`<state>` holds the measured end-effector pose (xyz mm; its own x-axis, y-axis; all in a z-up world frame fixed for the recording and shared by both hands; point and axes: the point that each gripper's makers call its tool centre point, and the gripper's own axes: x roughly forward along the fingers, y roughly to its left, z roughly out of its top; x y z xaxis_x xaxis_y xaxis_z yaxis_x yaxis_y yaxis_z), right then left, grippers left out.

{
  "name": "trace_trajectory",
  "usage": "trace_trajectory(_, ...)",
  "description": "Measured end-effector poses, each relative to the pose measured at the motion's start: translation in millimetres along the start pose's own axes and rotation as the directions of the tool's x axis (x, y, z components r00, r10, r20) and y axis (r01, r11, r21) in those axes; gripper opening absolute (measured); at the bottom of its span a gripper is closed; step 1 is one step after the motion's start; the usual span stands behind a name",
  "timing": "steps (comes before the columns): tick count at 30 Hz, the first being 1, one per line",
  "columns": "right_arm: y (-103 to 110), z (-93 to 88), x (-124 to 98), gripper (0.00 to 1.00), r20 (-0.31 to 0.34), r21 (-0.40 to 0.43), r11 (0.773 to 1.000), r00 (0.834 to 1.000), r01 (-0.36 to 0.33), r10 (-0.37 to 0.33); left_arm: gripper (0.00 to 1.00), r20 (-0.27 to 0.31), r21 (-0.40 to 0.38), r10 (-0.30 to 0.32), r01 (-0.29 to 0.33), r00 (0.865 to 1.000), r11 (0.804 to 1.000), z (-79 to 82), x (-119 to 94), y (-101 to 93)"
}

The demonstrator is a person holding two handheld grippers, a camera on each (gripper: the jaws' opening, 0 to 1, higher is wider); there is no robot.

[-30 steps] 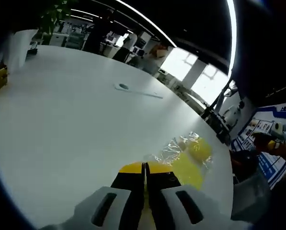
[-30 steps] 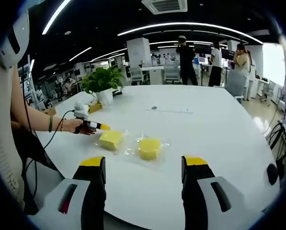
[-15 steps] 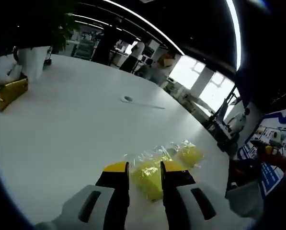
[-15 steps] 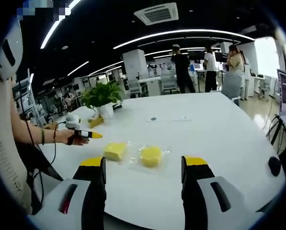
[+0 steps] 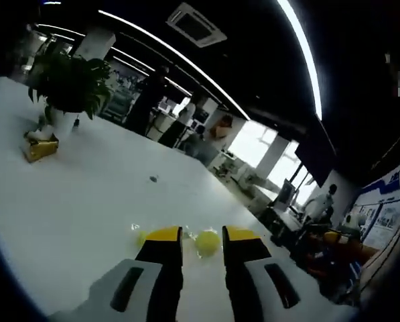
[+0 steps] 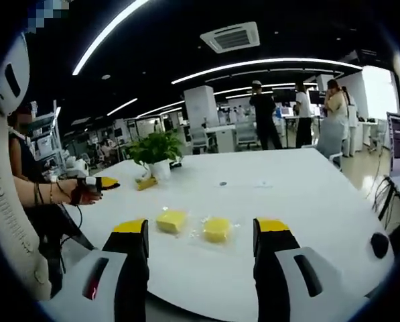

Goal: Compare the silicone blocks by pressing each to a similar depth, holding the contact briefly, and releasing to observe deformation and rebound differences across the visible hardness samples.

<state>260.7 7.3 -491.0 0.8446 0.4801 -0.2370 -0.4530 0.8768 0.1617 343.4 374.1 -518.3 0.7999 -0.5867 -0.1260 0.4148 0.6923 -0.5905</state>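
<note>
White bench (image 6: 300,194) in an open office is seen holding a square yellow block (image 6: 171,221) and a round yellow block (image 6: 216,229) at centre. Right gripper (image 6: 201,231) jaws are spread wide at six o'clock; left gripper (image 5: 202,237) jaws are narrowly parted, gripping nothing.

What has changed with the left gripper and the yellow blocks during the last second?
The left gripper was shut against the square yellow block; it opened and lifted away toward the person, now clear of it. The square block and the round yellow block stayed in place on the white table. The right gripper stayed open.
</note>
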Motion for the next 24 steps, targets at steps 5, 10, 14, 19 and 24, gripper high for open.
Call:
trace_trajectory(5, -1.3, 3.4, -12.0, 0.58, 0.012, -0.016, 1.000, 1.000, -0.024, 0.024, 0.19, 0.127, -0.077, 0.038, -0.028, 0.991, 0.997, 13.2, -57.0, -17.0)
trace_trajectory(10, 0.3, 2.6, -11.8, 0.58, 0.021, -0.015, 0.998, 0.998, -0.056, 0.056, 0.18, 0.191, -0.046, 0.110, -0.103, 0.975, 0.994, 22.2, -112.3, -21.5)
trace_trajectory(14, 5.2, 2.6, -8.1, 0.58, 0.030, -0.016, 0.996, 0.996, -0.088, 0.088, 0.18, 0.202, 0.037, 0.242, -0.254, 0.949, 0.966, 25.4, -160.9, -3.6)
trace_trajectory(19, 8.0, 11.9, -4.9, 0.58, 0.053, -0.026, 0.994, 0.993, -0.107, 0.109, 0.24, 0.262, 0.076, 0.333, -0.363, 0.906, 0.928, 52.4, -190.1, 16.5)
trace_trajectory(24, -1.1, 31.5, -1.0, 0.60, 0.047, -0.054, 0.995, 0.995, -0.087, 0.089, 0.41, 0.263, 0.193, 0.336, -0.391, 0.904, 0.900, 88.0, -179.7, 21.5)
